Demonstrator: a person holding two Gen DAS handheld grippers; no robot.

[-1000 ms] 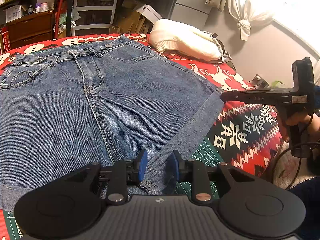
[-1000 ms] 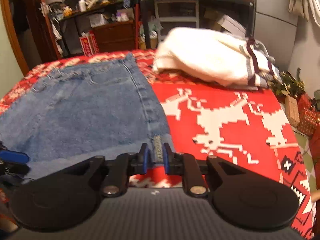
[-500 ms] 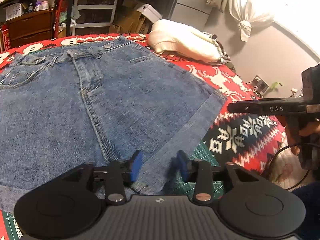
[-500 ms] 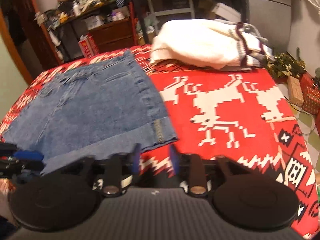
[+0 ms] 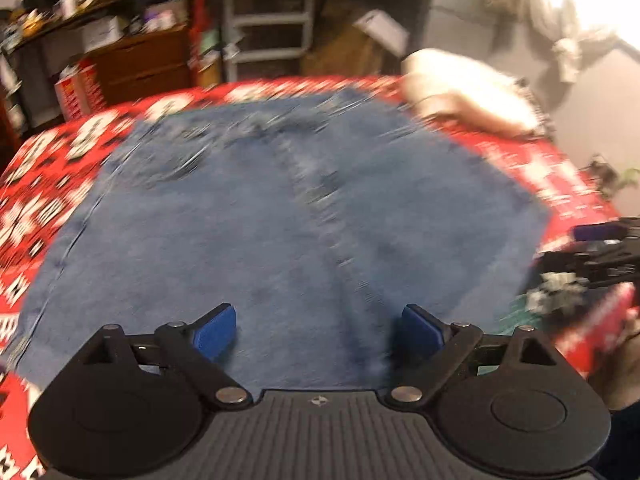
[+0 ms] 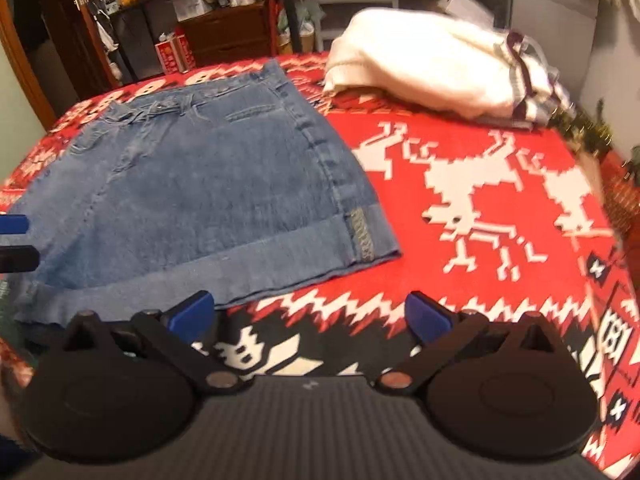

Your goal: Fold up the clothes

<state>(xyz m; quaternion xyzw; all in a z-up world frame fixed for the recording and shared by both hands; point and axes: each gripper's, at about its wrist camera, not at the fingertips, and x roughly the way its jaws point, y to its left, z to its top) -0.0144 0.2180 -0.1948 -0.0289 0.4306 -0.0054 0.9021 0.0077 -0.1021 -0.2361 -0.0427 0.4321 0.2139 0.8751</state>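
Both wrist views look close across denim shorts (image 5: 280,240).

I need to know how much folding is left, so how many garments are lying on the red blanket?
2: denim shorts spread flat at the left, and a cream sweater bunched at the far right corner. More may be hidden within that pile.
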